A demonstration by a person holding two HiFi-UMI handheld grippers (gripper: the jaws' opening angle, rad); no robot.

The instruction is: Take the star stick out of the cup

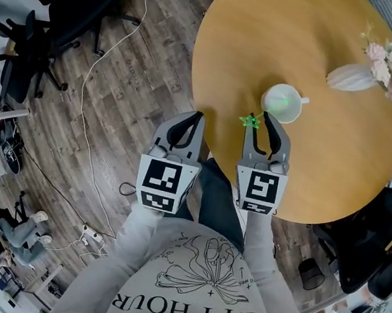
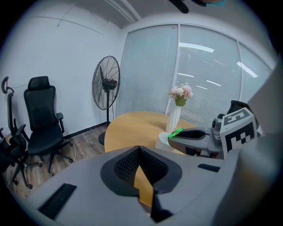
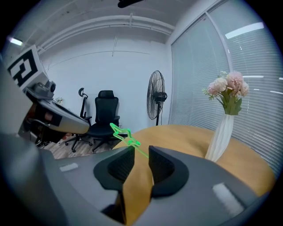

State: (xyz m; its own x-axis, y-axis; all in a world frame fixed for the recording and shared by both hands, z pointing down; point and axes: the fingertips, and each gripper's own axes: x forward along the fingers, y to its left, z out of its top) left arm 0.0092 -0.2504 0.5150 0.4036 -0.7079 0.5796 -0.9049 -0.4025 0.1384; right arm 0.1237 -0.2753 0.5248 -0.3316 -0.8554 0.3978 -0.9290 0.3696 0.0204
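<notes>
The green star stick (image 1: pixel 249 121) is clear of the white cup (image 1: pixel 283 103) and hangs above the round wooden table (image 1: pixel 327 157), just left of the cup. My right gripper (image 1: pixel 266 117) is shut on its thin stem. In the right gripper view the star stick (image 3: pixel 121 132) slants up and left out of the right gripper (image 3: pixel 141 150). My left gripper (image 1: pixel 196 118) hovers at the table's left edge, shut with nothing in it. The left gripper view shows its tips (image 2: pixel 139 149) meeting, with the star stick (image 2: pixel 175 132) and the cup (image 2: pixel 163 140) off to the right.
A white vase of pink flowers (image 1: pixel 350 78) lies across the table beyond the cup in the head view. Black office chairs (image 1: pixel 32 33) and a white cable (image 1: pixel 88 121) are on the wooden floor at left. A standing fan (image 2: pixel 106 84) is by the blinds.
</notes>
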